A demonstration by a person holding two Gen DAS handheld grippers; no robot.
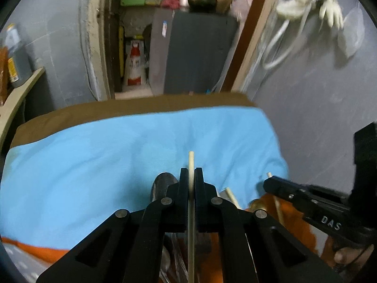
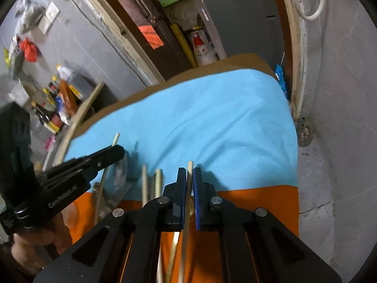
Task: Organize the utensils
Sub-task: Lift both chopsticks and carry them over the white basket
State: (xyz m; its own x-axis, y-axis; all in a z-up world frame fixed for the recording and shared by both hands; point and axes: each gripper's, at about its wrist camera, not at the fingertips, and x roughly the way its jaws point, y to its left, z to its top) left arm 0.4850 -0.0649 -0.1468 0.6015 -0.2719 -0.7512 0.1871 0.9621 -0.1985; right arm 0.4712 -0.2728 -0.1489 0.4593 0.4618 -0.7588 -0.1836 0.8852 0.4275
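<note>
My left gripper point(image 1: 191, 174) is shut on a pale wooden chopstick point(image 1: 191, 162) that sticks out past the fingertips, above the blue cloth point(image 1: 106, 165). A metal spoon point(image 1: 162, 186) lies just left of the fingers. My right gripper point(image 2: 187, 172) is shut on another wooden chopstick point(image 2: 189, 165), over the edge between blue cloth point(image 2: 223, 129) and orange cloth point(image 2: 247, 202). Two more chopsticks point(image 2: 150, 184) lie to its left. The left gripper point(image 2: 113, 153) shows in the right wrist view with its chopstick point(image 2: 116, 139). The right gripper point(image 1: 271, 181) shows in the left wrist view.
The cloths cover a brown table point(image 1: 117, 110). A shelf with bottles point(image 2: 54, 99) stands to the left. A grey cabinet point(image 1: 193, 52) and a doorway lie beyond the table. A grey wall with a hanging glove point(image 1: 329, 11) is at the right.
</note>
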